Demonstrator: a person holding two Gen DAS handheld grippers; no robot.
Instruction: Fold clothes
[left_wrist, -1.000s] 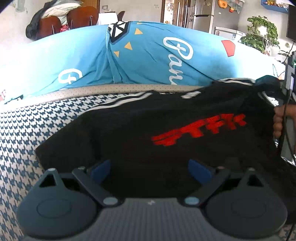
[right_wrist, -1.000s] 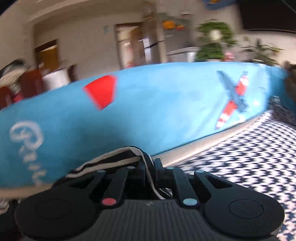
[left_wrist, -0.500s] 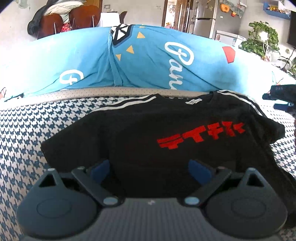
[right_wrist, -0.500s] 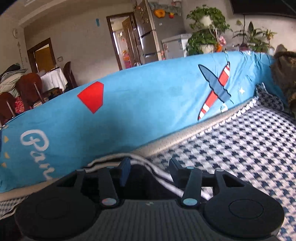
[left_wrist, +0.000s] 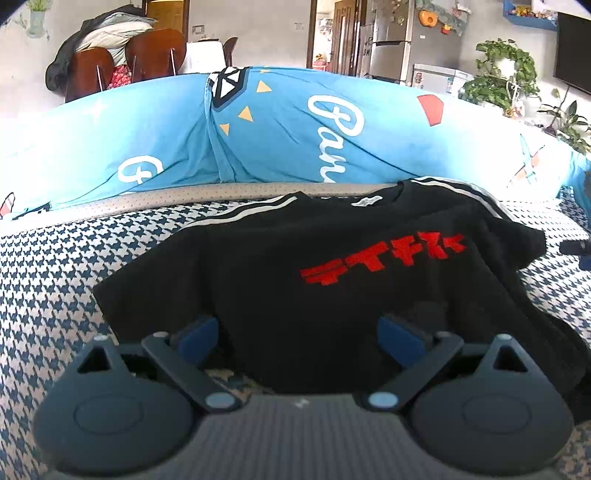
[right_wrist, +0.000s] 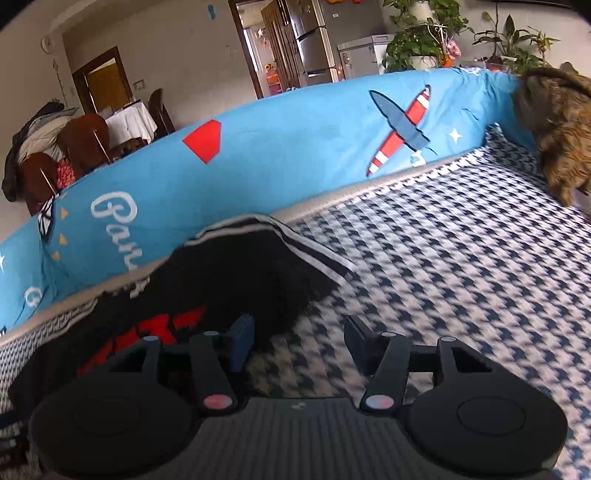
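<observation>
A black T-shirt (left_wrist: 332, 295) with red print (left_wrist: 384, 258) and white shoulder stripes lies spread face up on the houndstooth sofa cover (left_wrist: 48, 266). My left gripper (left_wrist: 301, 332) hovers at the shirt's near hem, its blue pads (left_wrist: 201, 334) wide apart and open, pressing nothing. In the right wrist view the shirt's striped sleeve (right_wrist: 251, 273) lies to the left of my right gripper (right_wrist: 301, 341). That gripper's jaws are opening and only bare houndstooth cover (right_wrist: 461, 258) shows between them.
A bright blue printed sheet (left_wrist: 280, 140) covers the sofa back behind the shirt. A brown furry thing (right_wrist: 554, 129) sits at the far right corner of the seat. Chairs, a fridge and potted plants stand beyond the sofa.
My right gripper let go of the striped sleeve, opened and swung away to the right. The sleeve now lies down on the seat. The left gripper drew back slightly.
</observation>
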